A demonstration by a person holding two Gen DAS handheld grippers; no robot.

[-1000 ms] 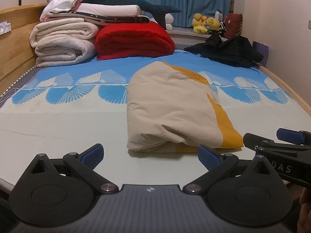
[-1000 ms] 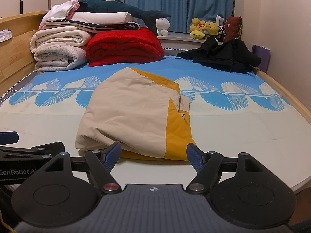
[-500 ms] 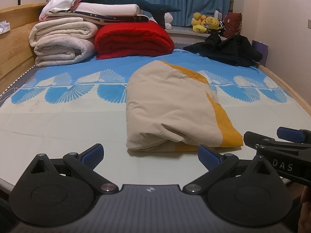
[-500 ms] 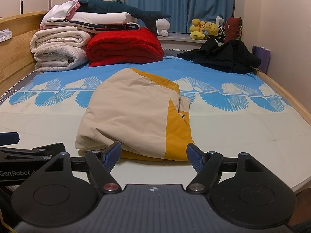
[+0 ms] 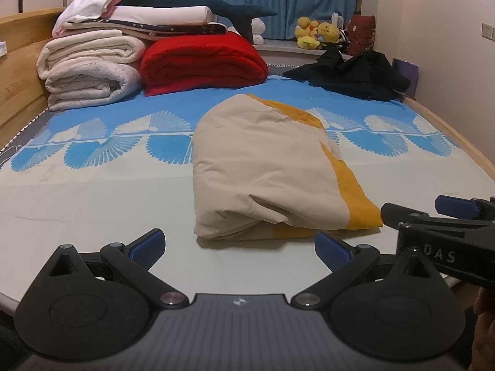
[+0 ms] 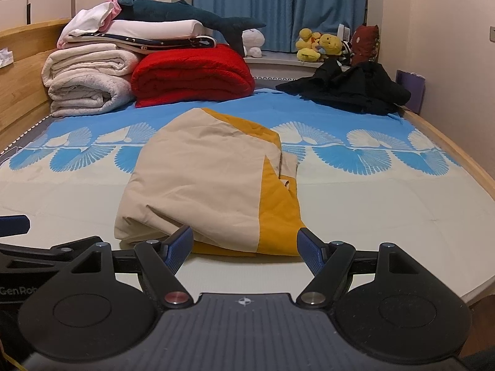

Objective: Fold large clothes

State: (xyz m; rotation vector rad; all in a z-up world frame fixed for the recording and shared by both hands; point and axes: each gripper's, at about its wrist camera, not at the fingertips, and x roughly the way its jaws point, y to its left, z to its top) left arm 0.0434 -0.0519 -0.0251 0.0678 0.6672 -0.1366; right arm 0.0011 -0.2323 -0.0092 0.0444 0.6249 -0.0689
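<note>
One folded garment (image 5: 266,170), beige, mustard edge, creased

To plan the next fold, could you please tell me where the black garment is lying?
The crumpled black garment lies at the bed's far right corner in both views, beyond the folded beige-and-yellow quilt, below the yellow plush toys.

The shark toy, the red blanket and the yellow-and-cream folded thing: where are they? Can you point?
shark toy (image 6: 185,14): right wrist view, on its dark blue body, atop the stacked bedding.
red blanket (image 6: 191,75): right wrist view, on the middle of its folded front.
yellow-and-cream folded garment (image 5: 263,167): left wrist view, on its cream top panel.
</note>
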